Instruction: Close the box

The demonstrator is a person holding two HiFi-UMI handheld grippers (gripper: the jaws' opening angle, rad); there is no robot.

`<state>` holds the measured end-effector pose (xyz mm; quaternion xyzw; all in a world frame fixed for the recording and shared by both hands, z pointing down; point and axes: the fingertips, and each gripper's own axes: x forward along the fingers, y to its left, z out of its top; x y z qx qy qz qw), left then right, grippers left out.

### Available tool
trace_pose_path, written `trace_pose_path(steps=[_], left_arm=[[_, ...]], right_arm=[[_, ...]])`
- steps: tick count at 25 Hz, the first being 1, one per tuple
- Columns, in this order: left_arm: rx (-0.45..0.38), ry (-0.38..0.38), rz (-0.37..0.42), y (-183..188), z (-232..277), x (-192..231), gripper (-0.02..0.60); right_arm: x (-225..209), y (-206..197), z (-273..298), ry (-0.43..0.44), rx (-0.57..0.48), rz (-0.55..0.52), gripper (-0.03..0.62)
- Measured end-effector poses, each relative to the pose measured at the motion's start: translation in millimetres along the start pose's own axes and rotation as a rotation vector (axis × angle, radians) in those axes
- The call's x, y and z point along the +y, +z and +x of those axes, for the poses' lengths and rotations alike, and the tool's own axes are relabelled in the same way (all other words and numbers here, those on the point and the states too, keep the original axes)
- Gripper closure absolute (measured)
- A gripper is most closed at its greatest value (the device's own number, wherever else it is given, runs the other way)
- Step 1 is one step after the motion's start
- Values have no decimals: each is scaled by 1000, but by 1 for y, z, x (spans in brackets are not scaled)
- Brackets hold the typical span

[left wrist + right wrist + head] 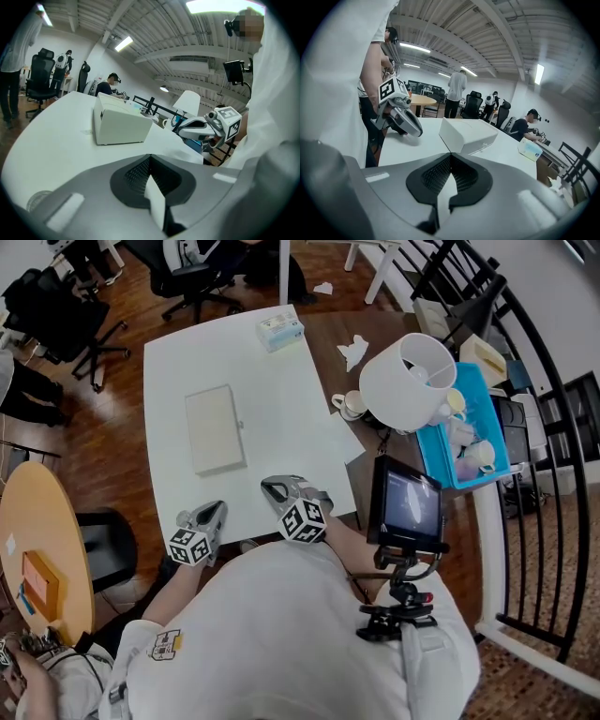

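The box (pixel 215 428) is white and lies flat on the white table (pixel 281 418), left of the table's centre, with its lid down and a small tab showing at its right edge. No print can be made out on the box. Left gripper (pixel 214 512): positioned at the near table edge, below the box and apart from it, with jaws pointing up the table. In the left gripper view its jaws (pixel 150 157) are closed tip to tip with nothing between them, and the box stands well ahead on the table. Right gripper (pixel 273 488): positioned over the near table edge, just right of the left gripper and near the box's lower right corner, not touching it. In the right gripper view its jaws (pixel 450 154) meet at the tips and hold nothing. Each gripper carries a cube with black-and-white square markers, with no letters on them. A tissue box (pixel 281 331) sits at the far table edge; its print is too small to read. Right of the table are a white lamp shade (pixel 408 381), a cup (pixel 352 405) and a blue bin (pixel 489 432) holding more cups. A small monitor (pixel 408 503) is mounted at the person's chest. A shirt badge (pixel 165 645) is illegible.
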<state>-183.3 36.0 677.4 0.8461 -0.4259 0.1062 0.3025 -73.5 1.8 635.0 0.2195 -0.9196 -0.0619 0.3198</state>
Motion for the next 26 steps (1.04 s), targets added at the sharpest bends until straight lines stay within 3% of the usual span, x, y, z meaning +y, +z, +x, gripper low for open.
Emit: trace_pose_path(steps=[26], left_arm=[[-1, -6, 1, 0, 1, -1, 581]], right_arm=[[-6, 0, 1, -7, 17, -16, 594]])
